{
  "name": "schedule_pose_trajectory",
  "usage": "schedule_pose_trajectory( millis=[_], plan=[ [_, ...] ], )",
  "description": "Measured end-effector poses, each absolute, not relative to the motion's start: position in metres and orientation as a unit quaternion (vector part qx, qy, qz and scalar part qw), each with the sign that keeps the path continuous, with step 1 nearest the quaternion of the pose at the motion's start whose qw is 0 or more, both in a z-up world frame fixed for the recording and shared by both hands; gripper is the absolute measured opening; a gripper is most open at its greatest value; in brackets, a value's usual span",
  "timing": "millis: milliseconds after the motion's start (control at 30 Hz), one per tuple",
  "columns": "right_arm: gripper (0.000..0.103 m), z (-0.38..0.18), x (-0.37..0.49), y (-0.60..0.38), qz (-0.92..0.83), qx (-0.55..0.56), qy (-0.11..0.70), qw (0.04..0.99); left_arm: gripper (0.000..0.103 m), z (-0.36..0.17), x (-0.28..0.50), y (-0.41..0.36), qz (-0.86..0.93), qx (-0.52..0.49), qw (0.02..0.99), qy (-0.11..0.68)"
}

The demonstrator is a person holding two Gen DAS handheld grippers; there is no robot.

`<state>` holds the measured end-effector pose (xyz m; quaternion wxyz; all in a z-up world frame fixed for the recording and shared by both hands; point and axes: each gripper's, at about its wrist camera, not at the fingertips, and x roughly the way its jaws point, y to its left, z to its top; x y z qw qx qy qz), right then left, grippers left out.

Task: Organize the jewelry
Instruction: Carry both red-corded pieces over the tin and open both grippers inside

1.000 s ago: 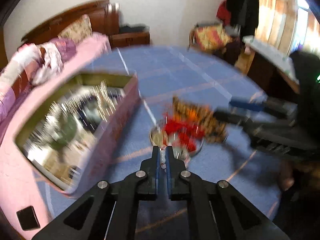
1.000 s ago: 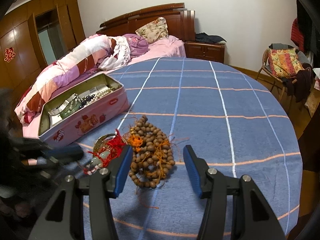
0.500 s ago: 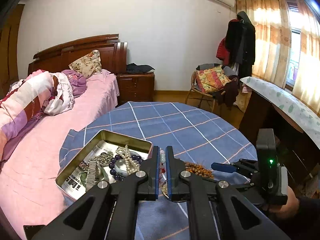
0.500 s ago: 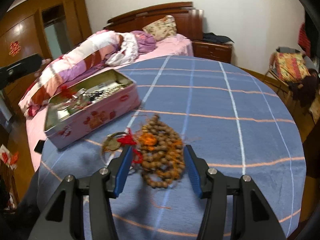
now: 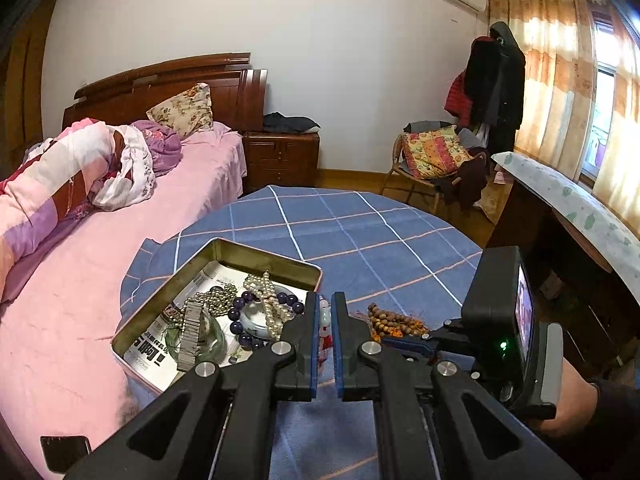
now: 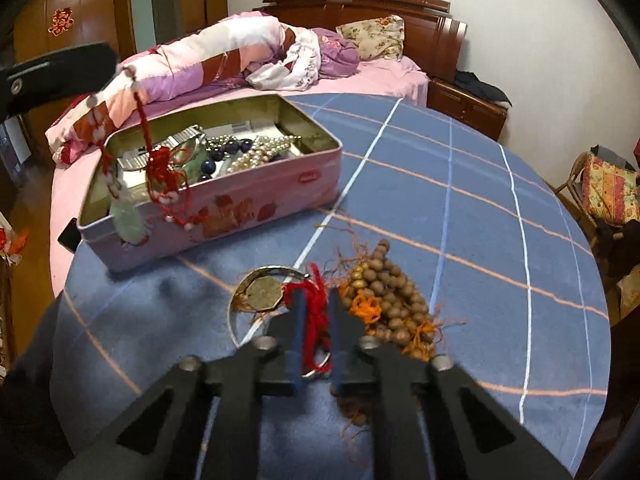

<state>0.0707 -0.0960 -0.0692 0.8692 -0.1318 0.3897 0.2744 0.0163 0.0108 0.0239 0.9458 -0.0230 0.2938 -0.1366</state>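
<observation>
Right wrist view: you clamped the red cord while the left carried its strand to the tin

Right wrist view showed your right gripper [image 6: 316, 332] down on the blue checked tablecloth [image 6: 460, 216], its jaws just closed from about half open onto the red cord [image 6: 314, 308] tied to the brass octagonal pendant [image 6: 262, 294] and the silver bangle [image 6: 240, 320]. Just to the right lay the heap of brown wooden beads [image 6: 390, 300] with orange tassels, touching that cord.

Your left gripper [image 5: 325, 316] was pinched tight on a red-corded strand [image 6: 150, 160] of pale beads, which dangled with a pale green pendant [image 6: 128, 216] over the near rim of the pink tin [image 6: 240, 200]. Inside the tin sat pearls [image 5: 268, 300], dark purple beads [image 5: 240, 316] and a metal watch band [image 5: 190, 332].

Edges: the tin stood at the table's left edge, beside the pink bed [image 5: 80, 300]; the tablecloth beyond the bead heap lay wide and bare.

Since a second ago, the red-corded strand had gone up from the table pile to hang at the tin, and your right gripper had shifted left off the wooden beads onto the red cord.
</observation>
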Motion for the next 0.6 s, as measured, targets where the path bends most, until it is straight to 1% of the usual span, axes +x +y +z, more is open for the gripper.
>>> schedule_pose_trajectory(
  millis=[133, 433, 600],
  plan=[
    [0.007, -0.058, 0.069, -0.105, 0.277, -0.111, 0.374, 0.878, 0.004, 0.028, 0.015, 0.019, -0.13, -0.03, 0.948, 0.288],
    [0.007, -0.005, 0.067, -0.111, 0.279, -0.085, 0.317, 0.902, 0.004, 0.049, 0.012, 0.034, -0.115, -0.029, 0.959, 0.256],
    [0.007, 0.013, 0.072, -0.104, 0.288, -0.082, 0.297, 0.907, 0.004, 0.059, 0.017, 0.052, -0.091, -0.026, 0.966, 0.241]
  ],
)
